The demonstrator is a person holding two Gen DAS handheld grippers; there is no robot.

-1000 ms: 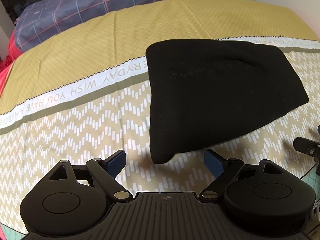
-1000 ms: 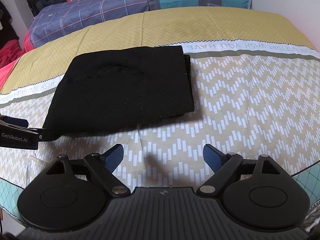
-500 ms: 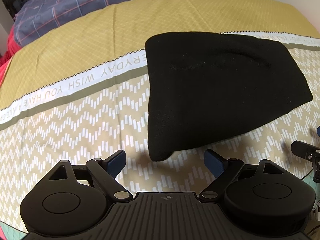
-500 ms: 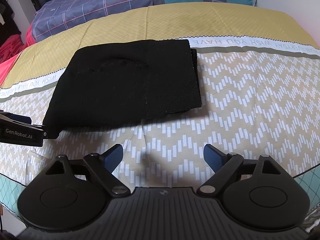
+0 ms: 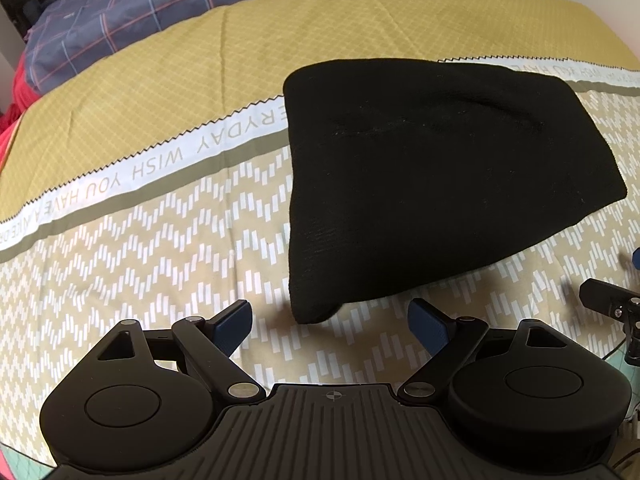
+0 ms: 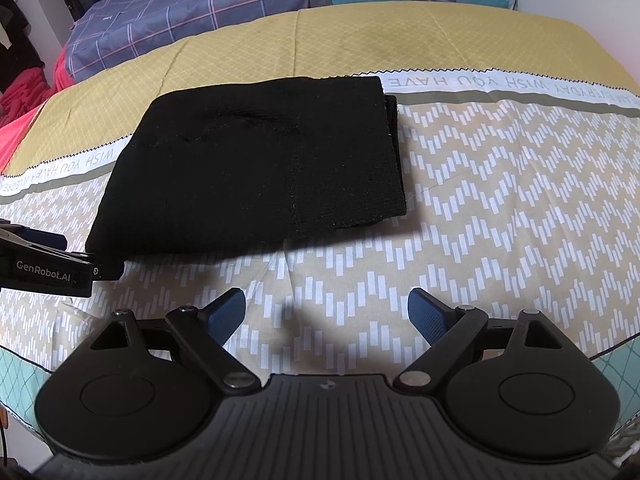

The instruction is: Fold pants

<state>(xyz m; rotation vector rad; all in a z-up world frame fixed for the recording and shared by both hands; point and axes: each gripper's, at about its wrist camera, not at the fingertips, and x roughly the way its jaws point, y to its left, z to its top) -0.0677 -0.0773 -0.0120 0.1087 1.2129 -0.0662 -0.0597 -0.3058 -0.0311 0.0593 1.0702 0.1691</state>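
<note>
Item: black pants (image 6: 256, 164), folded into a compact stack, lying flat on the bed cover (image 6: 500, 184) across its white lettered band (image 6: 500, 86). Layered edges show at the stack's right side in the right wrist view; the number of layers cannot be counted, and the dark fabric hides seams and detail. A shallow crease marks the top surface. In the left wrist view the pants (image 5: 440, 184) show a rounded near corner just beyond the fingertips.

Left hand-held gripper (image 5: 330, 326): released, blue pads spread wide, nothing between them, just short of the pants' near corner. From the right wrist view only its labelled side (image 6: 44, 268) appears, cut off by the left frame edge and overlapping the stack's near-left corner; contact cannot be judged.

Right hand-held gripper (image 6: 326, 316): released, pads apart, over bare cover, clear of the pants.

Background: plaid bedding (image 6: 192, 16) behind the cover, blurred; red fabric (image 6: 20, 92) at far left, partly cut off.
</note>
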